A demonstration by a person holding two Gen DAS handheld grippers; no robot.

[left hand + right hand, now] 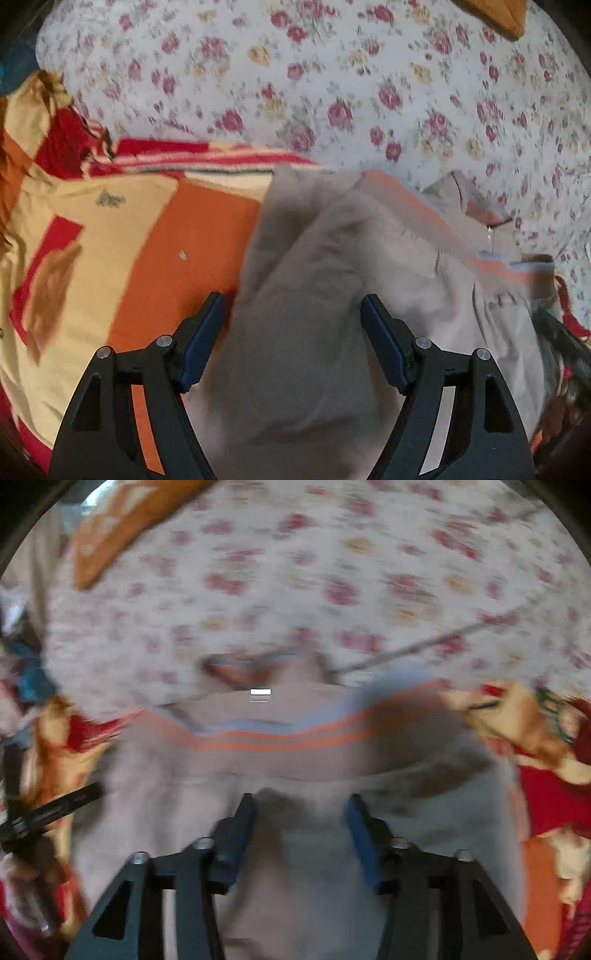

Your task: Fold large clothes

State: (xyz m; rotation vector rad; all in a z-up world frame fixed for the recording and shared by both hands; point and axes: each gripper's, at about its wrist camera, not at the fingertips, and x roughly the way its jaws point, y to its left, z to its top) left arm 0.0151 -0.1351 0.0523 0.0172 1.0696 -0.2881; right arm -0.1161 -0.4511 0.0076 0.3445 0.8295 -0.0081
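Nearest the left wrist camera, the left gripper point(291, 306) has its fingers spread wide above a grey-beige garment point(314, 295), the cloth lying beneath and between them with neither pad pressing on it. The right gripper point(300, 808) likewise stands parted over the same garment point(280, 849), nothing pinched. The garment lies bunched on a patterned orange, yellow and red blanket point(166, 240), with a floral bedsheet point(332, 92) spreading beyond it. I judge the folding only partly done — the cloth looks doubled over in thick, uneven layers, not a flat, squared packet, and smoothing or a further fold seems left. Its ribbed hem with orange and blue stripes point(280, 734) runs across the right wrist view from side to side, on the far edge of the cloth, so the long axis seems to lie crosswise to that gripper; the blur makes this uncertain. Farther off, an orange cushion point(495, 14) rests at the top edge of the bedsheet.
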